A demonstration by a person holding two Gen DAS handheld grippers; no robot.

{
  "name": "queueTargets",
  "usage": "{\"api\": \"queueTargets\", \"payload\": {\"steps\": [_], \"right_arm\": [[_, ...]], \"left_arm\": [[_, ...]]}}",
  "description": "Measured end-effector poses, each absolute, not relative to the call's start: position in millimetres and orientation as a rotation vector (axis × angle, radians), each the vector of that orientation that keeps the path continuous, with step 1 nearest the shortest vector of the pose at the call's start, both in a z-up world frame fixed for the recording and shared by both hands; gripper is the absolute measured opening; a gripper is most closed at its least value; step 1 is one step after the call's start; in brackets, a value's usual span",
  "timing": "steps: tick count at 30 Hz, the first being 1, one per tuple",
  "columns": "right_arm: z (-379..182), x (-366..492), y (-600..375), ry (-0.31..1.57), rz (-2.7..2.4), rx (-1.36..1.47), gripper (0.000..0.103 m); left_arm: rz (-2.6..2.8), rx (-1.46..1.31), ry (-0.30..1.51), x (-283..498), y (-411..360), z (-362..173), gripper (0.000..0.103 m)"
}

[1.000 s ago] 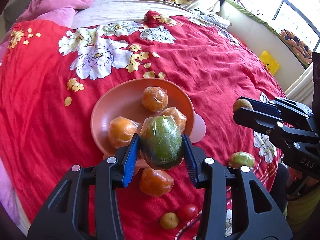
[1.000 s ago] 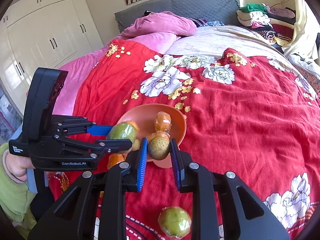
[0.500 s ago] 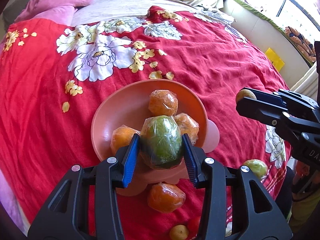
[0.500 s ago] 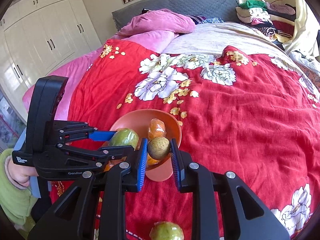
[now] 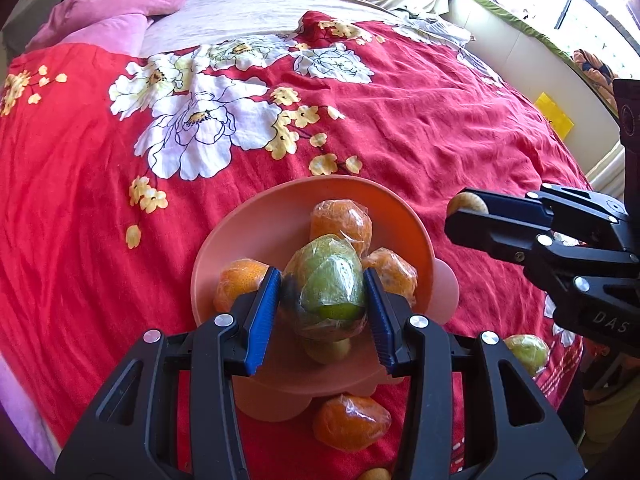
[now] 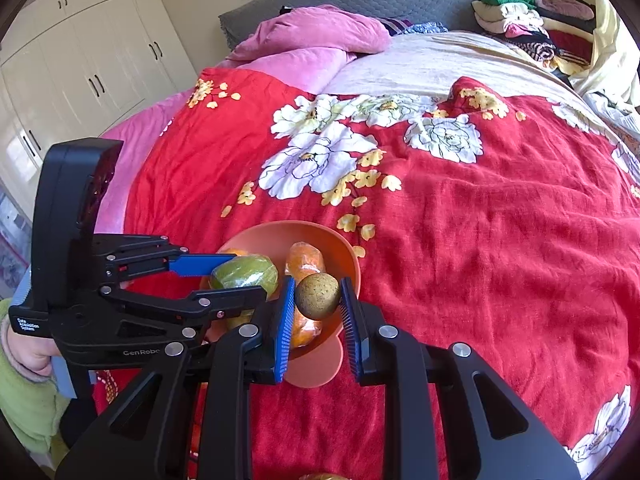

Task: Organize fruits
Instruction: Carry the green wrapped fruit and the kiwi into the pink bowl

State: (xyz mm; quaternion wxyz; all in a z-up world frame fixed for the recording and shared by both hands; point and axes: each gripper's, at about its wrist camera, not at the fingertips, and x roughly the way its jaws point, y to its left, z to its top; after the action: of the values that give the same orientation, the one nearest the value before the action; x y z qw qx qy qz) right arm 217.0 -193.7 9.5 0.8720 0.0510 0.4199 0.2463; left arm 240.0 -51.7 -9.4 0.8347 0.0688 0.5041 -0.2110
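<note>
A salmon-pink bowl (image 5: pixel 240 240) (image 6: pixel 348 256) sits on the red flowered bedspread and holds several plastic-wrapped oranges (image 5: pixel 340 220). My left gripper (image 5: pixel 322 306) is shut on a wrapped green mango (image 5: pixel 326 280) and hangs over the bowl's near side. My right gripper (image 6: pixel 316 312) is shut on a small brown speckled round fruit (image 6: pixel 318 294), held just above the bowl's right rim. In the left wrist view the right gripper (image 5: pixel 468 210) comes in from the right with that brown fruit (image 5: pixel 460 203) at its tip. In the right wrist view the left gripper (image 6: pixel 236 280) grips the mango (image 6: pixel 244 274).
A wrapped orange (image 5: pixel 350 422) lies on the spread in front of the bowl, and a green fruit (image 5: pixel 526 354) lies to its right. A pink pillow (image 6: pixel 316 32) and piled clothes (image 6: pixel 528 20) sit at the far end of the bed. A hand in a green sleeve (image 6: pixel 24 360) holds the left gripper.
Both grippers moved forward and slightly down toward the bowl, each still holding its fruit. The bowl now sits closer beneath them; loose fruits in front slid toward the frame's bottom.
</note>
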Motion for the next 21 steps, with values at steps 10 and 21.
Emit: {"api": "queueTargets", "payload": {"steps": [10, 21], "right_arm": [[-3, 227, -189, 0.904, 0.536, 0.113, 0.022], [-7, 238, -181, 0.917, 0.550, 0.093, 0.022]], "left_arm": [[-0.453, 0.155, 1.080, 242, -53, -17, 0.035], [-0.461, 0.162, 1.076, 242, -53, -19, 0.035]]}}
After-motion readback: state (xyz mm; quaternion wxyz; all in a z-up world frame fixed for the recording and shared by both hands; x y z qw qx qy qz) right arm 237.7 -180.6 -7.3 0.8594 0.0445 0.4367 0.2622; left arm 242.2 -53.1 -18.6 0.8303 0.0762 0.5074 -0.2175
